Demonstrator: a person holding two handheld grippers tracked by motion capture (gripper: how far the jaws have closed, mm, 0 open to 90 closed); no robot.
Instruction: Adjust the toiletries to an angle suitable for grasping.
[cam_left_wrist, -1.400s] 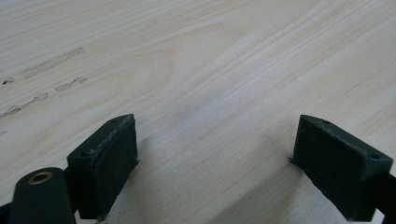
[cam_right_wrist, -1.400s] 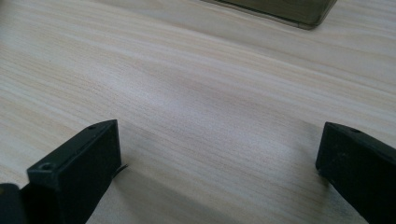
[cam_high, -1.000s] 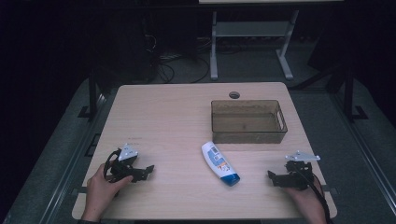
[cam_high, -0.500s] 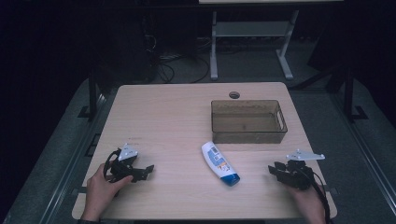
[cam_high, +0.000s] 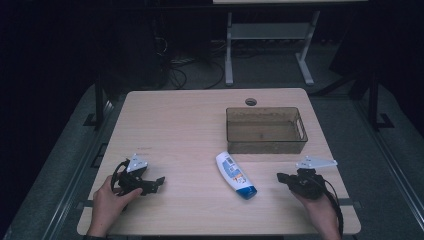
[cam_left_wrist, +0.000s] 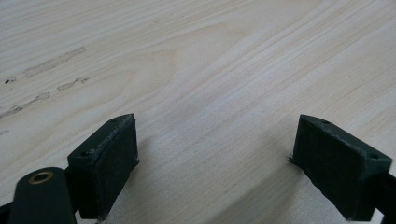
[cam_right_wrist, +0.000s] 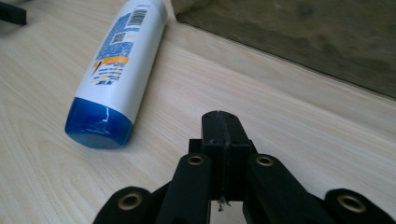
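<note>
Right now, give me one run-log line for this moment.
left gripper: open, empty, low over table | right gripper: just closed, empty | shampoo bottle: lying flat, untouched | brown bin: empty

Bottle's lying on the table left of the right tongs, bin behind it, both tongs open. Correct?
Not quite: the right tongs are shut, pads pressed together with nothing between them, as the right gripper view shows. Their jaws have just been closing. The left tongs are open. The rest holds: the bottle lies on the table left of the right tongs, with the bin behind it.
</note>
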